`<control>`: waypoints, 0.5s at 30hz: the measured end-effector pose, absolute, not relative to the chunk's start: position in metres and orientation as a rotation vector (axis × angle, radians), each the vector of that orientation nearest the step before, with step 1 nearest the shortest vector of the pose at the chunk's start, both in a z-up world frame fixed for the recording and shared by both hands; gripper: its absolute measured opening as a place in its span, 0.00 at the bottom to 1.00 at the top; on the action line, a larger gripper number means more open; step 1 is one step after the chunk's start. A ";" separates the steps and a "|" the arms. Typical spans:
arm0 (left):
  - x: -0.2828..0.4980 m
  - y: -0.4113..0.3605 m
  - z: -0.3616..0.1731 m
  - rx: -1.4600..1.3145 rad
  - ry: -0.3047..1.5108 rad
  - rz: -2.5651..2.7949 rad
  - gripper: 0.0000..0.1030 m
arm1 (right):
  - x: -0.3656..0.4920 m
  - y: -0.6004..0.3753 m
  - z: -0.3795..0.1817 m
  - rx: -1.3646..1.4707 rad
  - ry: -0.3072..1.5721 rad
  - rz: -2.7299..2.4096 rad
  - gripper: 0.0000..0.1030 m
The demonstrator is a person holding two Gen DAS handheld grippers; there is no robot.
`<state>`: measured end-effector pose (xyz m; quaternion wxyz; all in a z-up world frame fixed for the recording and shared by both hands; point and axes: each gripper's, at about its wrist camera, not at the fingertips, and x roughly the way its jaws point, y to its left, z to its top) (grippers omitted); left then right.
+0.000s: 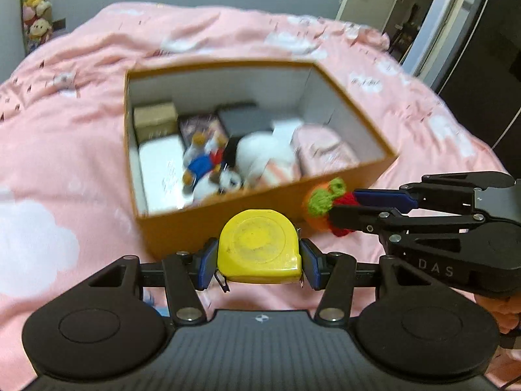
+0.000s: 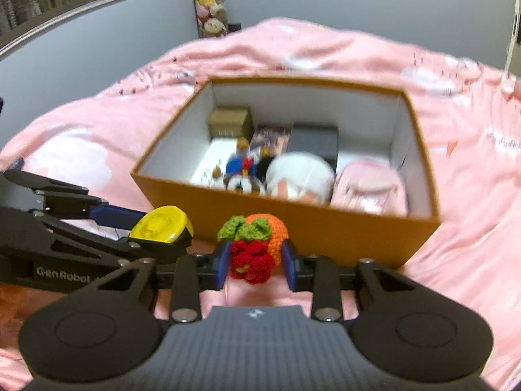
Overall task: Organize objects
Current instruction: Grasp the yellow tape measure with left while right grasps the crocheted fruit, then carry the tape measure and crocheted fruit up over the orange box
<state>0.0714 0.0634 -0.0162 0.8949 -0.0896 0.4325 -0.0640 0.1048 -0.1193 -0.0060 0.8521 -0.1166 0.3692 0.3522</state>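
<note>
Orange box (image 1: pixel 345 176) on pink bed already holds several toys, small boxes. Left gripper (image 1: pixel 259 255) clamps yellow tape measure (image 1: pixel 259 247), right gripper (image 2: pixel 255 260) clamps crochet toy (image 2: pixel 254 244); these 2 not yet inside.

One orange box (image 1: pixel 260 215) sits mid-frame on one pink blanket (image 1: pixel 65 130). Two grippers show, one holding one yellow tape measure (image 1: pixel 260 247), the other one crocheted toy (image 2: pixel 254 247). At least two plush toys lie inside the box.

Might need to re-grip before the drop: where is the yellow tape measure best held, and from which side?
Hold the yellow tape measure as the left hand-held gripper has it now: pads on its two narrow side edges, approaching from the near side, broad round face up. Those flat, parallel edges fit between the fingers.
</note>
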 end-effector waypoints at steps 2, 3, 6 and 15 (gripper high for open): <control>0.077 0.062 -0.005 -0.184 0.870 -0.146 0.59 | 0.107 -0.124 0.007 -0.248 0.740 0.744 0.25; 0.081 0.061 0.000 -0.183 0.862 -0.149 0.59 | 0.109 -0.125 0.013 -0.248 0.727 0.745 0.25; 0.095 0.058 0.012 -0.180 0.842 -0.150 0.59 | 0.122 -0.129 0.028 -0.228 0.699 0.748 0.25; 0.166 0.069 0.012 -0.269 0.838 -0.132 0.59 | 0.179 -0.111 0.054 -0.322 0.551 0.691 0.24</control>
